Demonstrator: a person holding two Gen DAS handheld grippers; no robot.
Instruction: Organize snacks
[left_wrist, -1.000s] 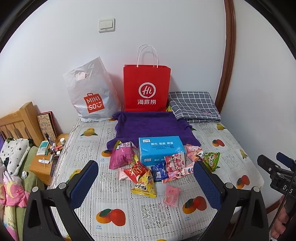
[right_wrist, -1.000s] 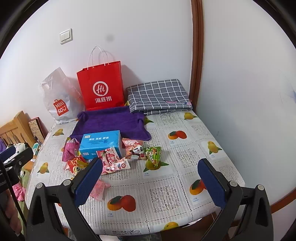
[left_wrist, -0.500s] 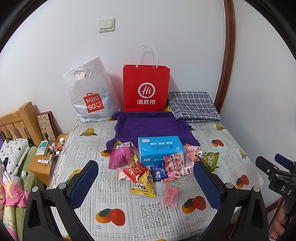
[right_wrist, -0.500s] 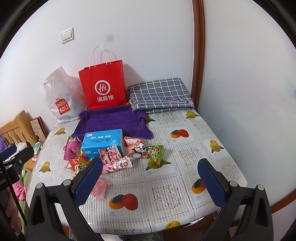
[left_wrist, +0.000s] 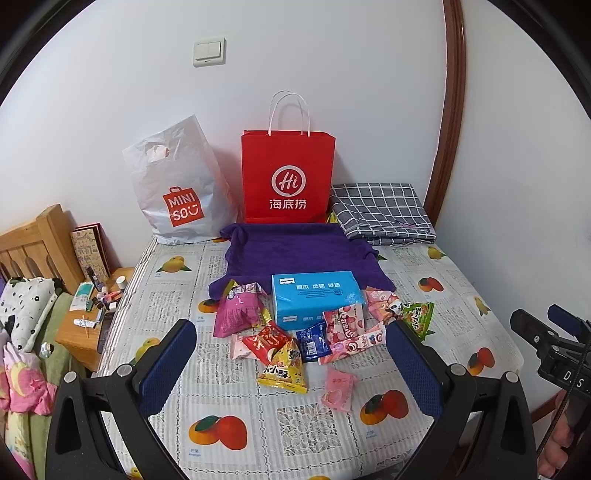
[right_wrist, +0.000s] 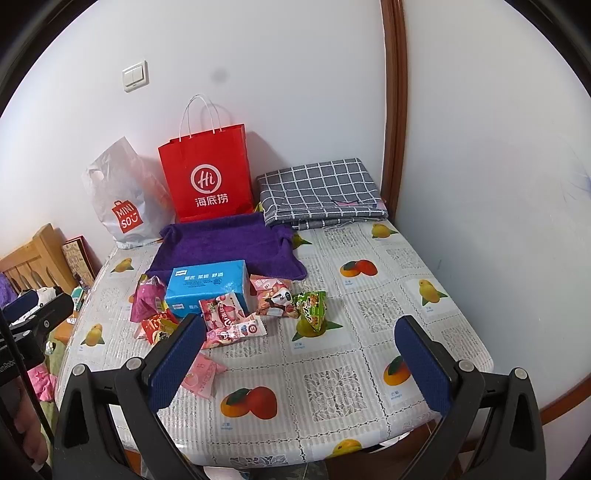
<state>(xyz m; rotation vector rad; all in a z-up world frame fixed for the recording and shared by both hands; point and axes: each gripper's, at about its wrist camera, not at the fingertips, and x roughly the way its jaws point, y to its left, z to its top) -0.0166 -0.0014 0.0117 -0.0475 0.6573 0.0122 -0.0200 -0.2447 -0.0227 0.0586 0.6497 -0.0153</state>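
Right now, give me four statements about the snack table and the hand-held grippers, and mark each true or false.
1. Both the left hand-held gripper and the right hand-held gripper are open and hold nothing. True.
2. The red paper bag lies flat on its side. False: it stands upright against the wall.
3. The blue box sits partly on the purple towel. True.
4. The green snack packet is inside the white plastic bag. False: it lies on the tablecloth.

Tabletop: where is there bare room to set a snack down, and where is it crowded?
Free: the tablecloth right of the green packet, up to the checked cloth; also the near edge beyond the pink packet. Crowded: around the blue box, where snacks touch and overlap.
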